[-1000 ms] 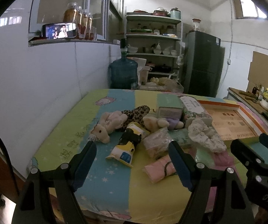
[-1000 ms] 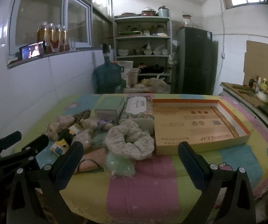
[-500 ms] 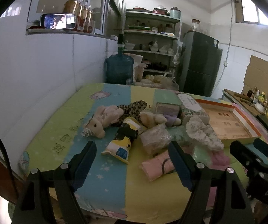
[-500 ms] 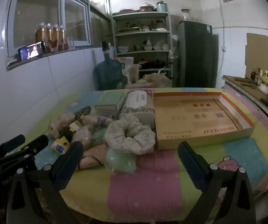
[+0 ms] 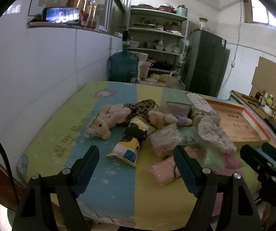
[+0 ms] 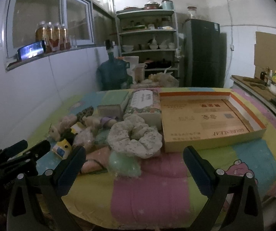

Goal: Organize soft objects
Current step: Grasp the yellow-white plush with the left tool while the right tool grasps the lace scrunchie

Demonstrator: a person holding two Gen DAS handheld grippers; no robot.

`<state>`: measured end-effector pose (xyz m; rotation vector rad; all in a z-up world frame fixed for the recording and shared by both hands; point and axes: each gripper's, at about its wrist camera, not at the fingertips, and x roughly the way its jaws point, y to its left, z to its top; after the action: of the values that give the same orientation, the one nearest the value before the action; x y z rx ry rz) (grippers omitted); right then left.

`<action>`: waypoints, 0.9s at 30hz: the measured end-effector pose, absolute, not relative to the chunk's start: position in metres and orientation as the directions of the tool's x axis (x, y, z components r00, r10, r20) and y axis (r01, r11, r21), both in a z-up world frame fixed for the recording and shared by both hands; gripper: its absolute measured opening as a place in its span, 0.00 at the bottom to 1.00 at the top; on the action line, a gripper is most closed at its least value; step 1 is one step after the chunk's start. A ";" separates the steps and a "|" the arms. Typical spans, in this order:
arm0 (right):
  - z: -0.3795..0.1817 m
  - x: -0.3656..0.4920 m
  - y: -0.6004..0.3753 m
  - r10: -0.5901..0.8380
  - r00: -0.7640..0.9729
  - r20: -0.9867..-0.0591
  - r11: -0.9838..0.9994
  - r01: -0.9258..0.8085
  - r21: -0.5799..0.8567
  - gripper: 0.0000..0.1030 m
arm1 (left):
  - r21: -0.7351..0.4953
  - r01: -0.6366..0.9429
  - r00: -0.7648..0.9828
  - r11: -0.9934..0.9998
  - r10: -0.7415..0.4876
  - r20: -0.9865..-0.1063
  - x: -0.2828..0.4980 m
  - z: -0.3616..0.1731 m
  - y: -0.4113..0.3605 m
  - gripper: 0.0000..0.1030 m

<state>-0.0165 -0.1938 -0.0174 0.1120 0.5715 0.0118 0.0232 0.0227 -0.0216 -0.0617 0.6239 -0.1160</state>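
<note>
The pink folded cloth (image 5: 165, 170) is partly hidden behind the left gripper (image 5: 137, 160), whose jaws gape wide on nothing. The fuzzy plush rabbit (image 5: 107, 120) lies mid-table, head toward the near-left. The right gripper (image 6: 134, 160) is spread wide, empty, below the ruffled floral scrunchie (image 6: 134, 137) beside the shallow cardboard box (image 6: 209, 119).

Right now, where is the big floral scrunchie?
In the right wrist view, the floral scrunchie lies mid-table, left of the open cardboard box, leaning on the mint pouf.

pink pouch (image 5: 165, 171): partly behind tool finger | shelf items (image 6: 147, 46): indistinct (too small)
</note>
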 end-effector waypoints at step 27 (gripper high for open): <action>-0.037 0.026 -0.202 0.026 0.814 -0.580 0.997 0.025 0.079 0.98 | -0.121 0.148 0.689 0.981 -0.190 -0.700 0.108 -0.084 0.042 0.77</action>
<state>0.0263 -0.2024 -0.0365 0.0837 0.6201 0.0005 0.1080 0.0420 -0.0839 -0.0564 0.7888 -0.1896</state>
